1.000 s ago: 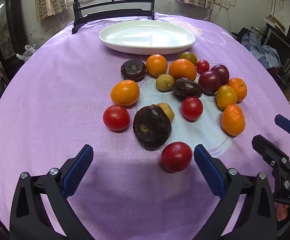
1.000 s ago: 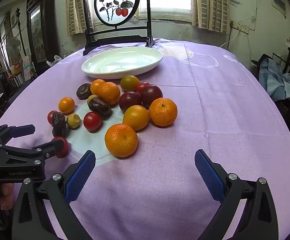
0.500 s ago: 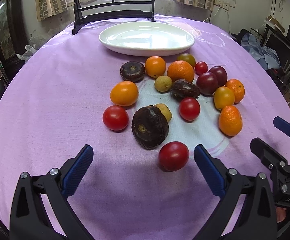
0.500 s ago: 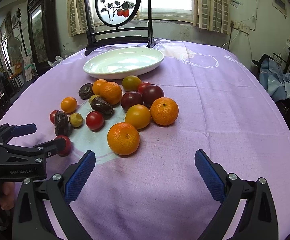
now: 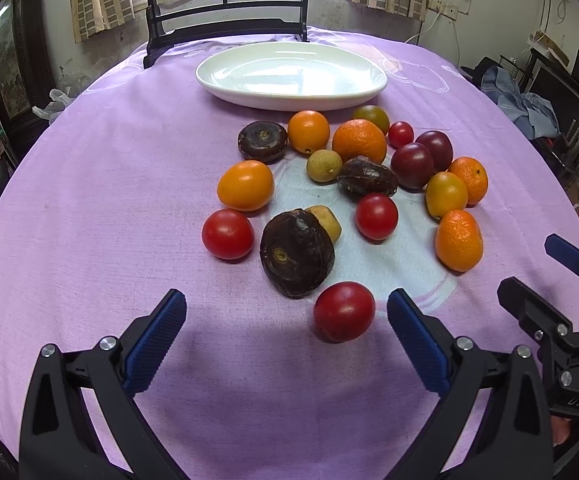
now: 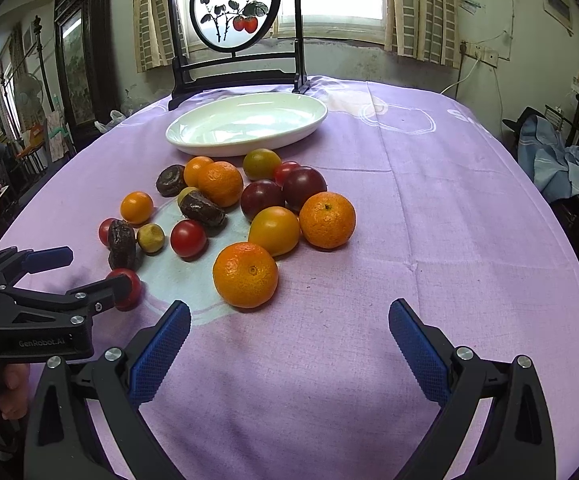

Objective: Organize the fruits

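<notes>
Several fruits lie in a loose cluster on the purple tablecloth: red tomatoes, oranges, dark plums and dark brown fruits. A white oval plate stands empty behind them; it also shows in the right wrist view. My left gripper is open and empty, a red tomato lying just ahead between its blue pads. My right gripper is open and empty, a little short of the nearest orange. The left gripper also shows in the right wrist view, beside that tomato.
A black framed round screen stands behind the plate at the table's far edge. The right gripper's fingers show at the right of the left wrist view. Chairs, clothes and furniture surround the table.
Both views have pulled back and tilted up slightly, so the fruits sit a little farther ahead. Both grippers stay open; no fruit has moved.
</notes>
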Demonstrator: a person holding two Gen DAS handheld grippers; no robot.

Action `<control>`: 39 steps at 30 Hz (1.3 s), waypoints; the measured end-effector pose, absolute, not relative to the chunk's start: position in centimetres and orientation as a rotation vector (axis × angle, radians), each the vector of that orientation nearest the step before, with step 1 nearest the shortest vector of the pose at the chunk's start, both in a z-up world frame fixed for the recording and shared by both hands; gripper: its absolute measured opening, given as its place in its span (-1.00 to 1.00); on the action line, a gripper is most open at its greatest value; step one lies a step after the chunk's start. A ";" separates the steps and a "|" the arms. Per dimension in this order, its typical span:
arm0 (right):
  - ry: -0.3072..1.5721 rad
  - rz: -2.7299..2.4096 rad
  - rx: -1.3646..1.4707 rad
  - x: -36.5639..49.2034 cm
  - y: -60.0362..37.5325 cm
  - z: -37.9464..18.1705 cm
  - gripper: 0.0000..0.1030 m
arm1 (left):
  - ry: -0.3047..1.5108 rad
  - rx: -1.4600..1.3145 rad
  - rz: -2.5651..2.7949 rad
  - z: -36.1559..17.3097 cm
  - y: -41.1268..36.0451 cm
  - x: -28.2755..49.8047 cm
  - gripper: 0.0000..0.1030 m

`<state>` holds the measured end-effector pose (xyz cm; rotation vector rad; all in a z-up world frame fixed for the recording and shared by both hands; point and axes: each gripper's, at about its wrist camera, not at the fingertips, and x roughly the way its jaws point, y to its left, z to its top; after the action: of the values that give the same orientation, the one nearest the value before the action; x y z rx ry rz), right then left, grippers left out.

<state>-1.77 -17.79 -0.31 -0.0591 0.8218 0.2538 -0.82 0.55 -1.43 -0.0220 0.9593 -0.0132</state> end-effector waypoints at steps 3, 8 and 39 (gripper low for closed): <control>0.823 0.254 -0.059 -1.8 -17.8 -0.3 0.93 | 0.959 -0.023 -0.014 -1.4 0.5 -0.8 0.91; 0.823 0.255 -0.059 -1.9 -17.7 -0.3 0.93 | 0.959 -0.023 -0.014 -1.4 0.5 -0.8 0.91; 0.826 0.256 -0.059 -1.9 -17.7 -0.3 0.93 | 0.961 -0.025 -0.019 -1.4 0.2 -0.9 0.91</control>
<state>-1.92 -17.68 -0.33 -0.0592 0.8264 0.2564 -0.93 0.23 -1.41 -0.0252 0.9614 -0.0191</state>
